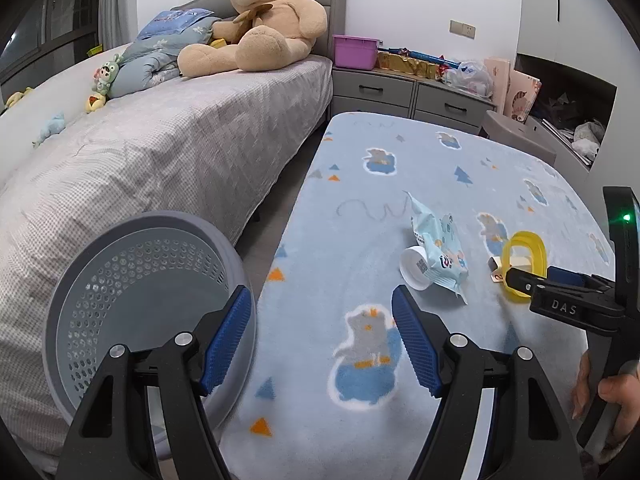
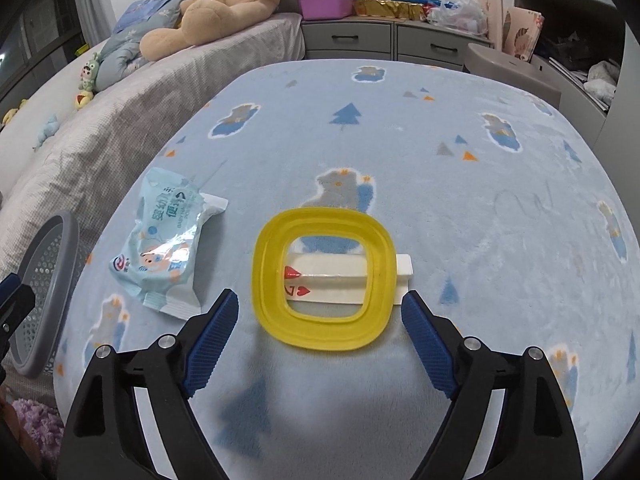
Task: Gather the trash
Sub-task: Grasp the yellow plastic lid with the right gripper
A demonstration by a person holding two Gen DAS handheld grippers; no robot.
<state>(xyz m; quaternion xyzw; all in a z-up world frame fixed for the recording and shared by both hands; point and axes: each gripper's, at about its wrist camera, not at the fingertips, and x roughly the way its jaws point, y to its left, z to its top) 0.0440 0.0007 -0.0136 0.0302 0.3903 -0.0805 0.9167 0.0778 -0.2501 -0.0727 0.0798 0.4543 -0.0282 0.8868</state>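
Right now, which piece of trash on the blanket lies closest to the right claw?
The yellow square ring, directly before the open right claw. The wipes packet lies further left; the white cap shows only beside that packet.

Each claw, left (image 1: 322, 334) and right (image 2: 320, 338), consists of two black plastic arms with triangular cut-outs. Each arm carries two round silver screw heads. The fingers (image 1: 226, 338) are faced with blue ribbed pads. In the left wrist view, the right claw body bears the white letters "DAS" and a lit green indicator light. A hand (image 1: 612, 392) grips its handle.
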